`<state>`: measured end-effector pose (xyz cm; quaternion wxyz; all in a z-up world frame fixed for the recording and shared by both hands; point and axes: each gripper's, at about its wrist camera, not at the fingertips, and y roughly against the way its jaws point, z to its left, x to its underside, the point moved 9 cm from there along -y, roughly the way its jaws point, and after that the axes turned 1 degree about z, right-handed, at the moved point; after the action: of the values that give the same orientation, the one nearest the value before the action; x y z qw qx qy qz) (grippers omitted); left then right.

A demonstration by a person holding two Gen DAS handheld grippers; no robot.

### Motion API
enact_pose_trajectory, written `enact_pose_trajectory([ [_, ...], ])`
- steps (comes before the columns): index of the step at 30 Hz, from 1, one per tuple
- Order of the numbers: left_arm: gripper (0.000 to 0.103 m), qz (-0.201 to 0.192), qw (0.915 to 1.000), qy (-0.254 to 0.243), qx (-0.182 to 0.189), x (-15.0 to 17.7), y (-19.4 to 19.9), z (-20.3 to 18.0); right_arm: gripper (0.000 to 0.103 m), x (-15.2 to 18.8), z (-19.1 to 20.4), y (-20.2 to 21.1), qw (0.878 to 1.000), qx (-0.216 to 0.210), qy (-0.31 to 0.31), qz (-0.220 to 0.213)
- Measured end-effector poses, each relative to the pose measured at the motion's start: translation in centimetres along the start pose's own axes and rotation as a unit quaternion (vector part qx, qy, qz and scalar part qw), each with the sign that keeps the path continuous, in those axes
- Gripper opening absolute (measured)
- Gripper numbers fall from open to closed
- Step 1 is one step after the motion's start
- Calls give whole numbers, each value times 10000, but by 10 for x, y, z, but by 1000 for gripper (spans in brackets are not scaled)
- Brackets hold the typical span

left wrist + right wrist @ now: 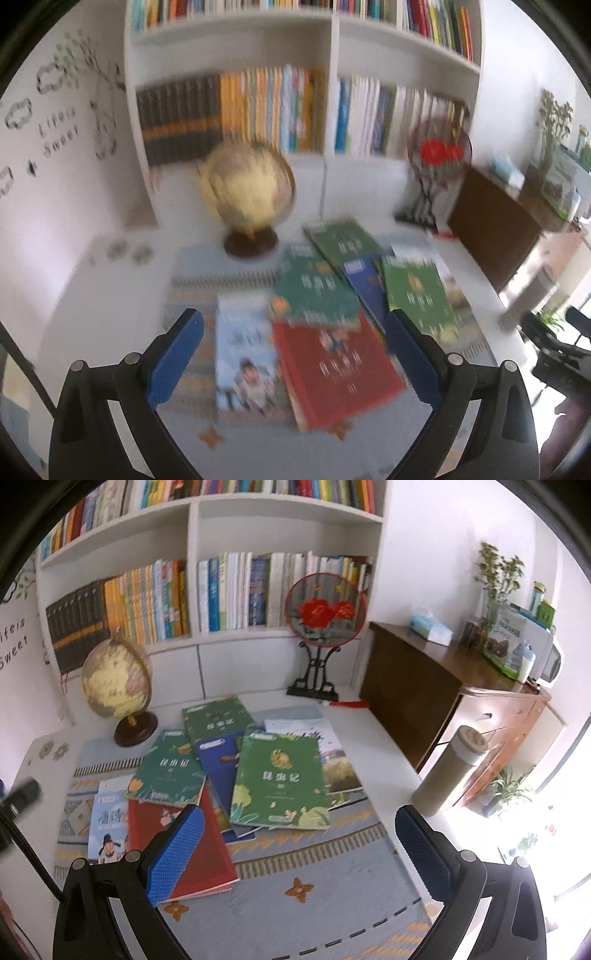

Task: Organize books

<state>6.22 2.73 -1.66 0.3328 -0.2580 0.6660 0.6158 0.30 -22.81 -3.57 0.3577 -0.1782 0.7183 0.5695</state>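
Scattered paperback books on a patterned grey mat.
Left gripper and right gripper hovering above red-covered book, fingers spread, empty.

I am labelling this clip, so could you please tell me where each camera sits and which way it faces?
Left wrist: on the left gripper, above the desk, facing the bookshelf; its own open blue fingers show, over the red book; the image is blurred.
Right wrist: on the right gripper, further right, facing the same shelf; open fingers show, tumbler and wooden cabinet to the right.
Shared: the globe, scattered books, patterned mat, flower fan.
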Motion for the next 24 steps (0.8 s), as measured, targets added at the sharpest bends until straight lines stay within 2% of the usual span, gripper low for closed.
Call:
enact_pose_trajectory([
  [4,102,-671,9977,-81,-67,-48,19,3,103,-30,-12,6,9995,51,13,-323],
  [7,103,-759,9964,-227,286,-68,10,-9,103,-52,-17,3,9984,-5,-10,-569],
  [9,103,-555,9971,-282,431,-66,-11,-21,103,-60,-18,-14,9983,-164,-79,-549],
  [12,102,-101,9948,-578,829,-48,-54,-51,103,-56,-20,-50,9996,-176,-91,-224],
  [14,102,223,9904,-684,1177,-31,-81,-73,103,-49,-22,-75,9997,-249,-77,24],
  [17,102,798,9791,-775,1702,-4,-130,-113,103,-32,-28,-115,9980,-462,-134,399],
  [19,102,1072,9737,-774,1858,13,-153,-133,103,-20,-34,-144,9952,-644,-259,690],
  [24,102,1651,9604,-715,2128,45,-211,-172,95,12,-51,-202,9862,-950,-545,1239],
])
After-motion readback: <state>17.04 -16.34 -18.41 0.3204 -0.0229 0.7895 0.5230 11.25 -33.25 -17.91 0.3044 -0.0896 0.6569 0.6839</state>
